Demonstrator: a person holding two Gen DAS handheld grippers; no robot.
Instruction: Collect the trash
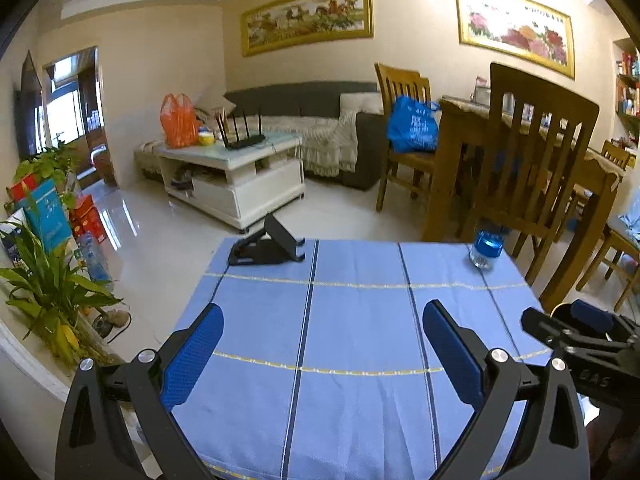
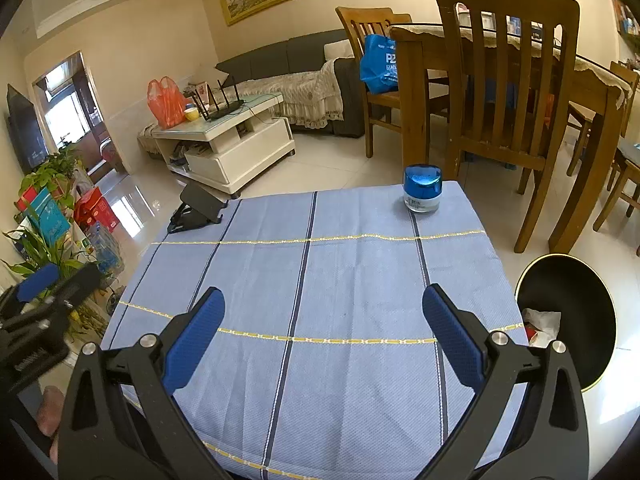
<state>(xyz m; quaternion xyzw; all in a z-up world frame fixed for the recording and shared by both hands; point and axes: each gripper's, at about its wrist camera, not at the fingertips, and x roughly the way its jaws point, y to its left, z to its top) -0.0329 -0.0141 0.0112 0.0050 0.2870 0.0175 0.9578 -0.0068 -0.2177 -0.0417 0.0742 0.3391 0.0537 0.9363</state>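
Chairs of wood (image 2: 500, 92) are standing beyond the blue checked tablecloth (image 2: 312, 300). Beside the table's right edge, a black bin (image 2: 568, 312) is holding white crumpled trash (image 2: 542, 322). A black stand (image 2: 198, 208) and a blue-lidded jar (image 2: 421, 194) are sitting at the far corners. Left gripper (image 1: 322, 354) and right gripper (image 2: 323, 338) are hovering wide apart, gripping nothing.

We look into a cream-walled living room (image 1: 160, 60) with a glossy pale tiled floor (image 2: 328, 160). Two gold-framed paintings (image 1: 308, 18) hang across the top of the frame. Below them sits a dark grey sofa (image 1: 304, 98) draped in a lacy throw, with a white coffee table (image 1: 236, 168) at centre left. Wooden chairs (image 2: 508, 80) and a dining table (image 1: 520, 140) fill the right. Daylight enters through a doorway (image 1: 76, 104) at far left, near leafy plants (image 1: 48, 280).
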